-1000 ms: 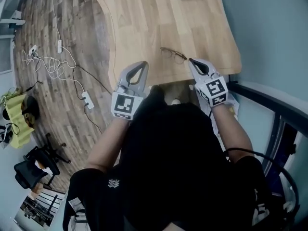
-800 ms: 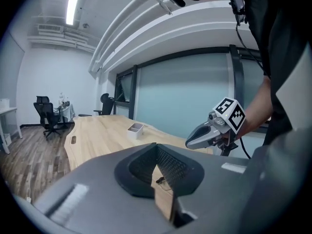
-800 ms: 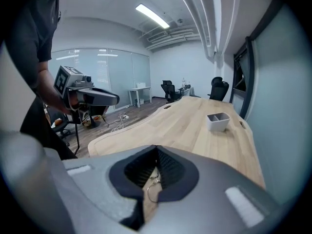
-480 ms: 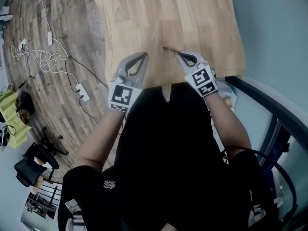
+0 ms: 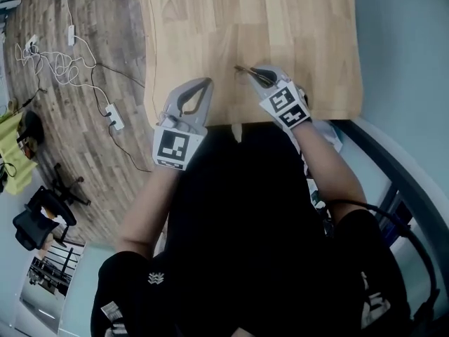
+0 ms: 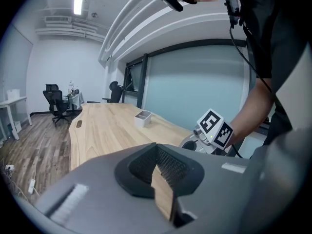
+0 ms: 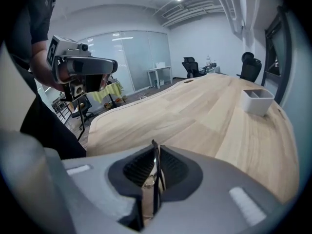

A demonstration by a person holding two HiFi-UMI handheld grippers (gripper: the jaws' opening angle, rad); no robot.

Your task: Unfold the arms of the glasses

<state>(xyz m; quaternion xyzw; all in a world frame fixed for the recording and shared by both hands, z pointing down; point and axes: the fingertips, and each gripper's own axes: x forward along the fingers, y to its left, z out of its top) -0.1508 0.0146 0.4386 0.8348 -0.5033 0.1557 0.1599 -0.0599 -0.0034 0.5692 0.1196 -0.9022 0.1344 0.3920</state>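
Parted by a sliver at the right tool (image 7: pixel 155 149), jaws having just been opening, with the thin dark wire frame of the glasses (image 7: pixel 153 182) standing between the pads. No clear pressing on the wire: a strip of light wood visible beside it. Angled down toward the table (image 5: pixel 295 20), tips right over the glasses, which lie close to the table's near edge with one end poking out to the left of the tool.

Clenched tight and empty at the left tool (image 5: pixel 204 84), tips meeting, only table wood seen through the gap behind them. Held over the table near that same edge, left of the glasses and apart from them.

Farther along the table, a small white open container (image 7: pixel 257 101). Beyond, on the wood-plank floor (image 5: pixel 63 139), white cables with a power strip (image 5: pixel 112 116), and a black office chair (image 5: pixel 38 216).
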